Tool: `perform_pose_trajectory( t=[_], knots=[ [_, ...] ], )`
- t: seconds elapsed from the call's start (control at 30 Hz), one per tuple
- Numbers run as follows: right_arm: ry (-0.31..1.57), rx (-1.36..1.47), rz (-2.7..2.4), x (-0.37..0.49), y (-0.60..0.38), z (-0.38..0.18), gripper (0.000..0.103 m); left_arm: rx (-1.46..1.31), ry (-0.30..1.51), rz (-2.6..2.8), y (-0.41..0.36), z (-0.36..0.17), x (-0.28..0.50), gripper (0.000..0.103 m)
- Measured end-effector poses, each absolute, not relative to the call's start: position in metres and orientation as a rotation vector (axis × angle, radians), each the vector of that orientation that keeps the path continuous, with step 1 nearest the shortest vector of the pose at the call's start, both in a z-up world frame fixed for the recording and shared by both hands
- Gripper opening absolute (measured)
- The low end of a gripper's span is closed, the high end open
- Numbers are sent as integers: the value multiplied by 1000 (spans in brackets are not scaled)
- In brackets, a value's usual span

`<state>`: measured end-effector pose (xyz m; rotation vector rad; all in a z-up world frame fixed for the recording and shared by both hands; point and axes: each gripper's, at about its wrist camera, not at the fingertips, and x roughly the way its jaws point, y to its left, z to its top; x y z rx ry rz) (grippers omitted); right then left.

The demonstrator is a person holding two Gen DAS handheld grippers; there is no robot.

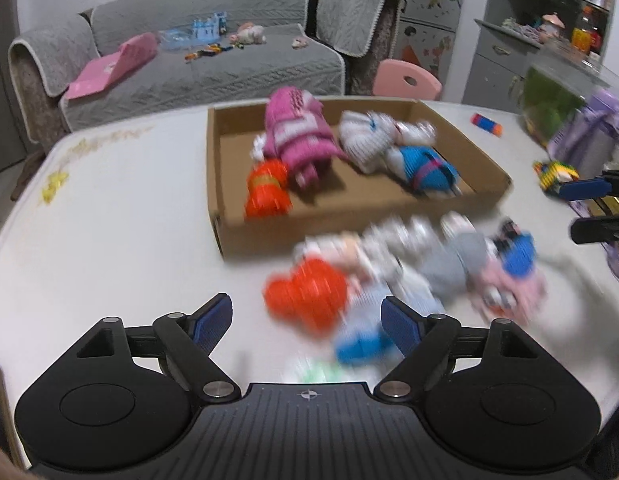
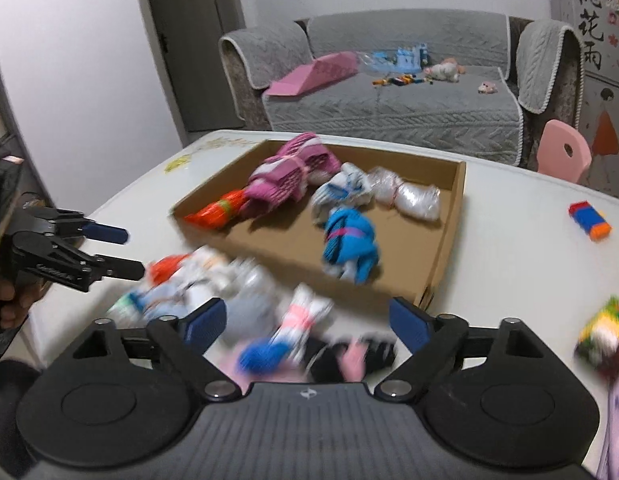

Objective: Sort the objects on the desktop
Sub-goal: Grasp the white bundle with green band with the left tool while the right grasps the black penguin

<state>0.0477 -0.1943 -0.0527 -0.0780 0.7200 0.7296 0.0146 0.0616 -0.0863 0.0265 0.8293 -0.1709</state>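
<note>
The shallow cardboard box [image 1: 485, 190] sits on the white table [image 1: 129, 208] and holds five rolled sock bundles: an orange one [image 1: 268, 194] at its near left corner, a magenta one [image 1: 299, 132] touching it behind, a white one [image 1: 363, 136], a blue one [image 1: 425, 170] and, best seen from the right wrist view, a pale grey-white one [image 2: 407, 194] toward the far side. Just in front of the box I see a blurred heap of unsorted sock bundles [image 1: 409, 268], orange, white, grey, pink and blue. My left gripper [image 1: 307, 322] stands wide open over the near edge of this heap, with nothing pressed between its pads. My right gripper [image 2: 307, 322] is likewise spread open above the heap, gripping nothing. A toy brick block [image 2: 590, 220], blue and orange, lies on the table to the right, well apart from the box. A grey-covered sofa [image 1: 229, 68] stands beyond the table.
</note>
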Motion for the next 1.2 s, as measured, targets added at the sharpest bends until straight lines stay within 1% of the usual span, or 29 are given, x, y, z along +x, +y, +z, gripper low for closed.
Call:
perform_pose_trajectory(
  t=[0.17, 0.27, 0.37, 0.63, 0.73, 0.77, 0.83, 0.87, 0.9, 0.93, 0.97, 1.0, 1.2],
  knots=[
    [684, -78, 759, -9, -192, -65, 98, 123, 808, -218, 45, -107, -15, 86],
    [660, -95, 733, -37, -182, -78, 98, 171, 812, -240, 37, -116, -21, 93],
    [650, -79, 709, -56, -170, -92, 99, 173, 809, -234, 37, -121, -18, 94],
    [651, -8, 546, -63, -151, -120, 100, 160, 815, -211, 44, -132, -4, 96],
    [666, 27, 487, -65, -146, -131, 98, 164, 826, -211, 44, -138, 2, 96],
    [668, 24, 469, -65, -142, -134, 97, 155, 824, -215, 45, -140, 3, 97],
    [644, -2, 429, -69, -134, -137, 87, 129, 820, -229, 47, -143, 3, 96],
    [631, -8, 416, -70, -130, -137, 69, 112, 819, -235, 48, -143, 3, 94],
    [621, -13, 417, -71, -127, -136, 55, 111, 813, -232, 48, -142, 2, 89],
    [618, -12, 416, -72, -125, -136, 54, 110, 810, -234, 48, -141, 1, 85],
    [617, -7, 424, -72, -124, -137, 54, 108, 803, -234, 48, -139, -1, 71],
    [612, -16, 434, -74, -123, -137, 54, 102, 805, -238, 48, -137, -1, 68],
    [602, -24, 460, -80, -126, -136, 53, 96, 820, -212, 42, -135, -14, 66]
  ],
)
